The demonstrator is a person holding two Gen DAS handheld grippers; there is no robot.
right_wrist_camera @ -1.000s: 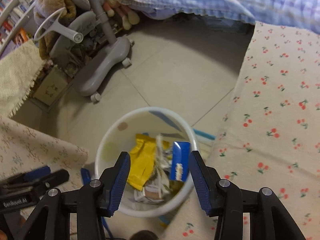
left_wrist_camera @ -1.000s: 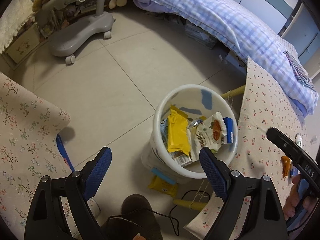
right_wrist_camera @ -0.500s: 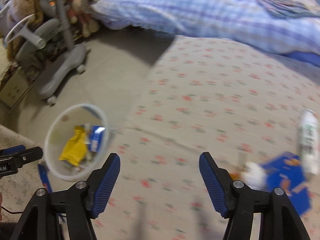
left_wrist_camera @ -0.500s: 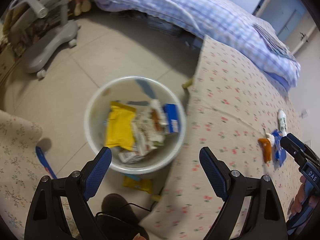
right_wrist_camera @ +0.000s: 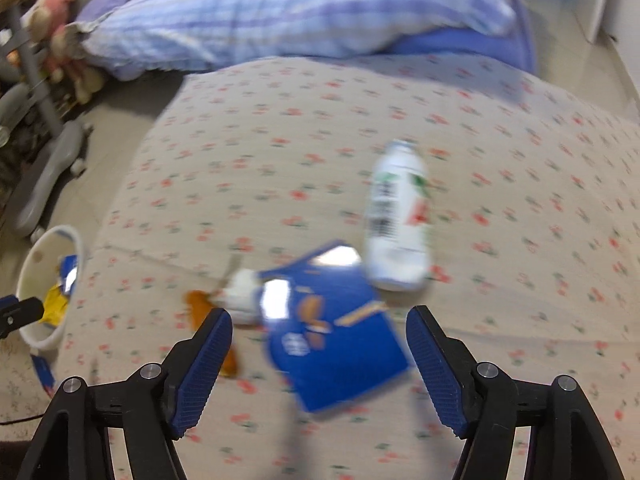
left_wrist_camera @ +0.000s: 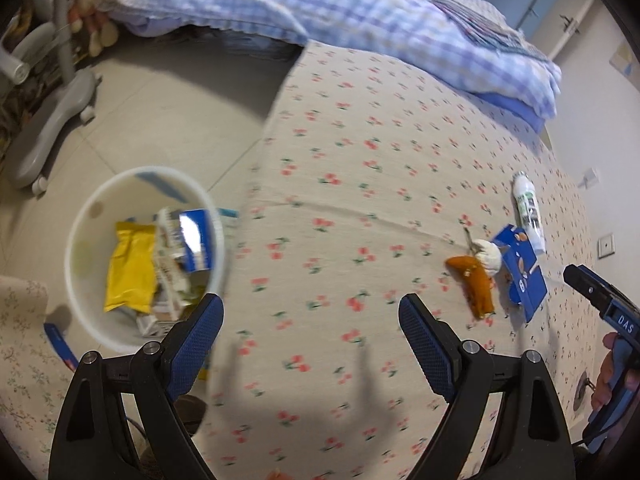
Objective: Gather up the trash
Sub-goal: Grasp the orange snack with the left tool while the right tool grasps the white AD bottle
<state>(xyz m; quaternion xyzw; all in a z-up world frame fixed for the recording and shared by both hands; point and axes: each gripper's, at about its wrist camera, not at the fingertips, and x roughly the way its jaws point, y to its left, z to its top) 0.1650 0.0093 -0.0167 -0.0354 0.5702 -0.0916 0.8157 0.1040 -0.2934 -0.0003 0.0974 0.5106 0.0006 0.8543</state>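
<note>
A white bin [left_wrist_camera: 84, 280] on the floor holds a yellow packet and several wrappers; it also shows at the left edge of the right wrist view [right_wrist_camera: 30, 280]. On the cherry-print table lie a blue carton [right_wrist_camera: 336, 336], a white bottle [right_wrist_camera: 398, 216], a white crumpled wad [right_wrist_camera: 240, 292] and an orange peel [right_wrist_camera: 200, 304]. They also show in the left wrist view: carton [left_wrist_camera: 520, 276], bottle [left_wrist_camera: 530, 210], peel [left_wrist_camera: 474, 284]. My right gripper [right_wrist_camera: 320, 364] is open just above the carton. My left gripper [left_wrist_camera: 310, 342] is open and empty over the table's left part.
A bed with a blue checked quilt [left_wrist_camera: 320, 4] runs behind the table. A grey chair base [left_wrist_camera: 48, 120] stands on the tiled floor at the left. A second flowered cloth [left_wrist_camera: 20, 360] lies at the lower left, beside the bin.
Both grippers have swung right from over the bin to over the table. The right gripper now hovers over the blue carton. Both stay open.
</note>
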